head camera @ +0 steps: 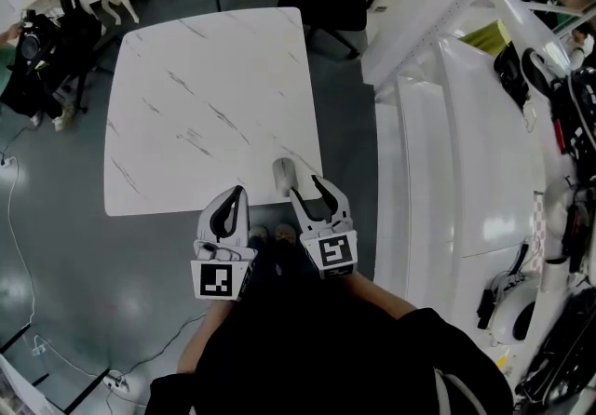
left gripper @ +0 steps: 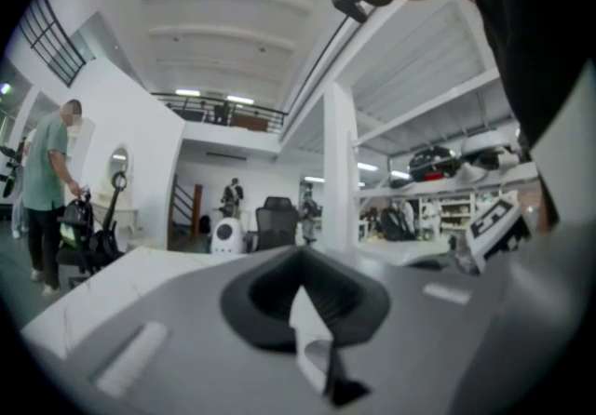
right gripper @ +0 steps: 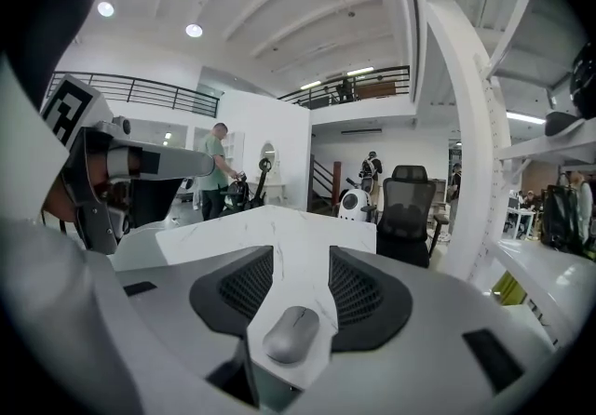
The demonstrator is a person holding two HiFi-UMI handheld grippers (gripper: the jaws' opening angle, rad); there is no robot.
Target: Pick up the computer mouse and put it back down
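Grey mouse [head camera: 282,177] by table's [head camera: 186,78] near edge, just ahead of right gripper [head camera: 305,186].

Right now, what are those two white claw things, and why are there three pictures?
Those are hand-held grippers: a person holds one in each hand and pinches things with the two jaws. One picture comes from a camera on the person's head, looking down. The other two come from cameras riding on the grippers. On the white table lies a grey computer mouse. The right hand-held gripper has open jaws, with the mouse just ahead of them, not yet pinched. The left hand-held gripper looks shut and holds nothing.
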